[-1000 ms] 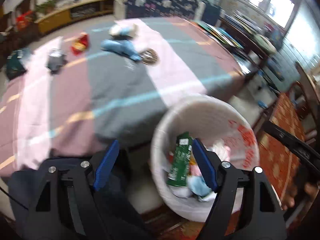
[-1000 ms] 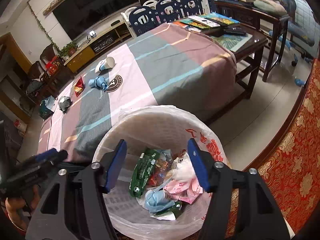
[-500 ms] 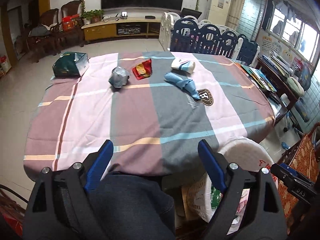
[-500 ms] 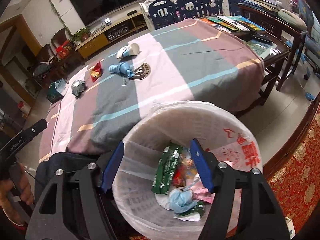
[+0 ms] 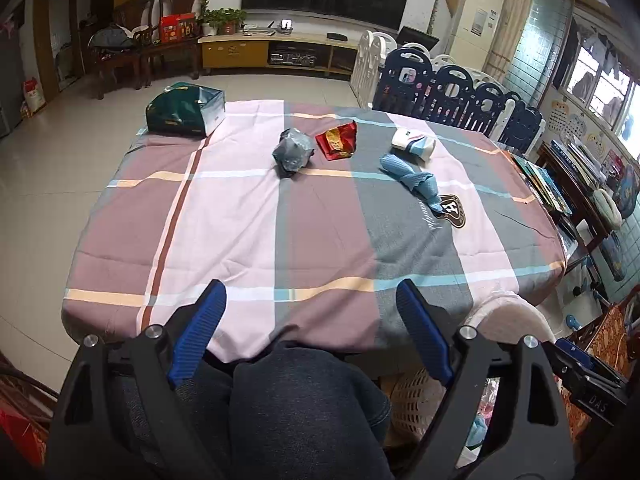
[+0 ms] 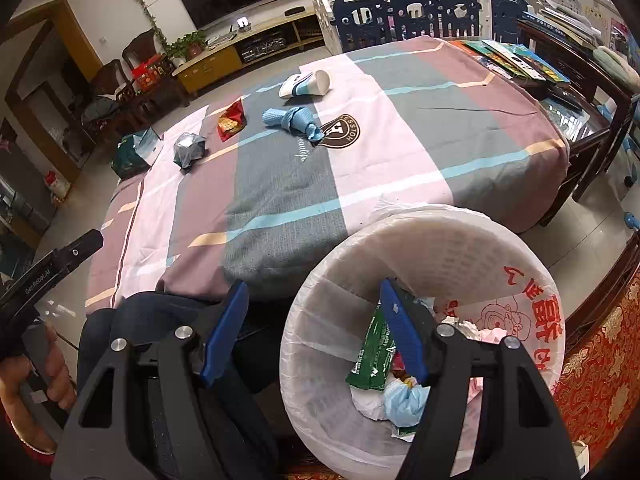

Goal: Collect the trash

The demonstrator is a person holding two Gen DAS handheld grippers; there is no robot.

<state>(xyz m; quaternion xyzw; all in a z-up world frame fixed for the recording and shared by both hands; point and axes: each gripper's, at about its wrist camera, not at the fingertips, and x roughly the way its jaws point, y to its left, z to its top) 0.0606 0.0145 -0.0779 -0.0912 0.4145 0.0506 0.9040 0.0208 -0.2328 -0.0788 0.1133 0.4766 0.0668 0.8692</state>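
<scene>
**Both grippers swing off the bin toward the table**

The left gripper (image 5: 310, 310), a second ago aimed into the trash bin (image 5: 516, 308) with a green wrapper between its fingers, now faces the checked tablecloth (image 5: 320, 216); the bin has slid to its near right edge, and its jaws stand wider and empty. The right gripper (image 6: 314, 312) has shifted left: the bin (image 6: 436, 228), earlier centred under it, now sits to the right, only the right finger over it.

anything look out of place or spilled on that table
Nothing spilled. A crumpled grey bag, red snack wrapper, twisted blue cloth and a paper cup tipped on its side lie loose on the tablecloth, not yet binned.
</scene>
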